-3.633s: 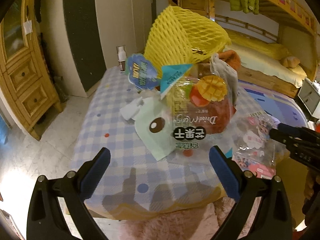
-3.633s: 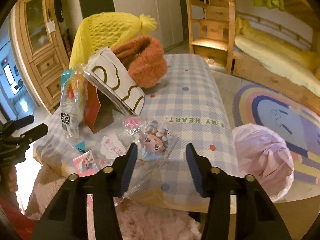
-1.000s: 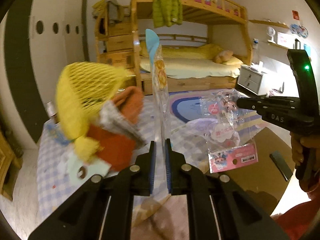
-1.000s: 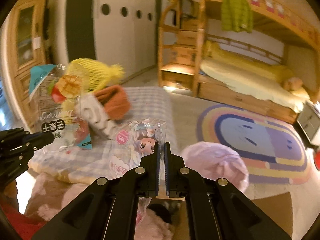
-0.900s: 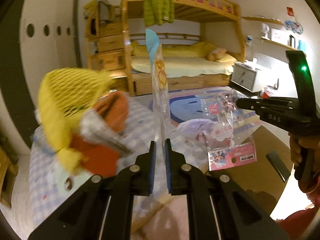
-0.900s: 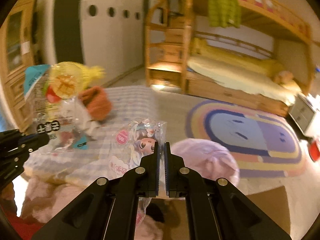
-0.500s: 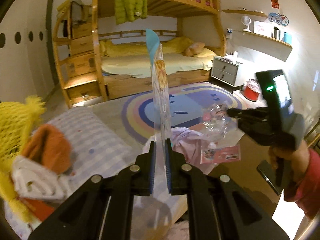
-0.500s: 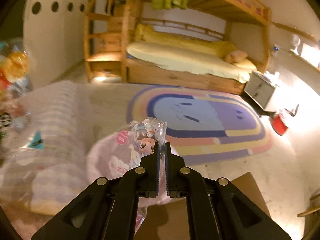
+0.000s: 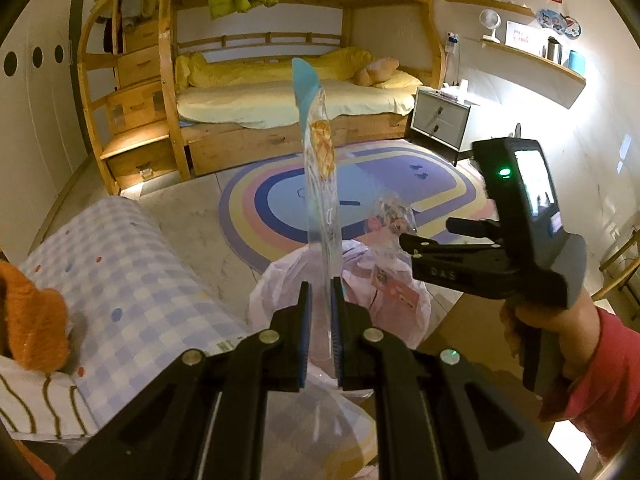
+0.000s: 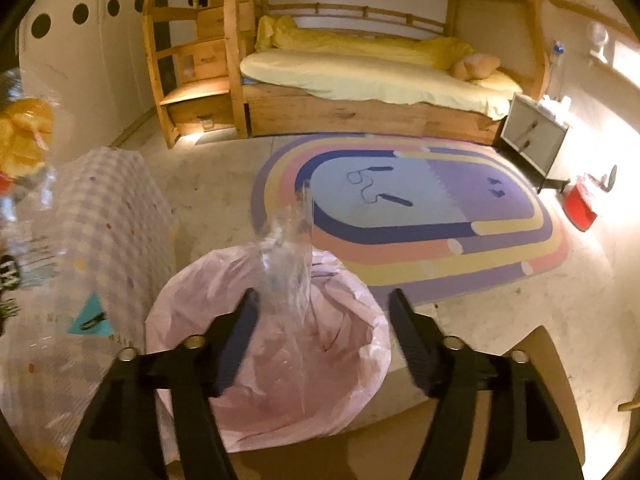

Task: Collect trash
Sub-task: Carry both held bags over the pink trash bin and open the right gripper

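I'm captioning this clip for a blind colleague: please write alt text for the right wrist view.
The right gripper, jaws open, hangs over a pink trash bag while a clear plastic wrapper drops between the jaws. Behind lie a rainbow rug and a wooden bunk bed.

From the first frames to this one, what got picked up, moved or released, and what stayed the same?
Both grippers took wrappers off the checked table and swung right to the pink trash bag. The right gripper, shut on the clear toy wrapper half a second ago, has opened, and the wrapper is dropping into the bag. The left gripper stays shut on the dried mango packet. Bag, rug and bunk bed are unchanged.
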Motion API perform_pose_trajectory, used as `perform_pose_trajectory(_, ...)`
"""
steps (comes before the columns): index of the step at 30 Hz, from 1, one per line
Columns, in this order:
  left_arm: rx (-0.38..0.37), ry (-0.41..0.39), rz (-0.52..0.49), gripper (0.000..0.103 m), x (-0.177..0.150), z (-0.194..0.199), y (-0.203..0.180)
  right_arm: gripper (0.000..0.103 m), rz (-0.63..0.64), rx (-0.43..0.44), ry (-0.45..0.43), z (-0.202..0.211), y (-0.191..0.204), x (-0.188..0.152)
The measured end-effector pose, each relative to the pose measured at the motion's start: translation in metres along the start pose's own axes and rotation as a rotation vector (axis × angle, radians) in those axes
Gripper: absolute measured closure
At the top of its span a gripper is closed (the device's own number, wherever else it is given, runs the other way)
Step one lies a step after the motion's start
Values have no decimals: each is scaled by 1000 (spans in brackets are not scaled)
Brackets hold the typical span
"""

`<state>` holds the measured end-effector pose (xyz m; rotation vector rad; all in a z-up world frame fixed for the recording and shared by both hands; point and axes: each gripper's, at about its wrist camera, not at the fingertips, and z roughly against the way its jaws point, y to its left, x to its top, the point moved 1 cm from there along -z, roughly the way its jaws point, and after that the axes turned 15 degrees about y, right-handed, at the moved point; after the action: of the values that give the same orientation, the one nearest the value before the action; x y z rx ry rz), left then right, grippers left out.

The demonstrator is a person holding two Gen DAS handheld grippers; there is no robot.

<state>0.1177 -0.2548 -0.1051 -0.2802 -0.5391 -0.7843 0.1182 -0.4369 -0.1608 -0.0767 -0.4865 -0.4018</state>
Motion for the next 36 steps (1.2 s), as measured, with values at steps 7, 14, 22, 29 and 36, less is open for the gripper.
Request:
perform_pose_trajectory(7,0,29,6,95,3,-9,-4,15,36,58,32,3,1,-7)
perform_pose_trajectory(14,13,35,24,95,4,-7,-2,15,68,56,110,1,13,-21)
perform_pose_trajectory(22,20,31,43,95,-3,1,0,15,66,113,154,3,25,-40)
perform_pose_trajectory(29,18,27,58,95,-9,6,2,15,67,103,137,17,25,-59)
perform_pose_trajectory(36,12,48,-4,95,5,-10,-15,15,11,72,35,58,3,-52)
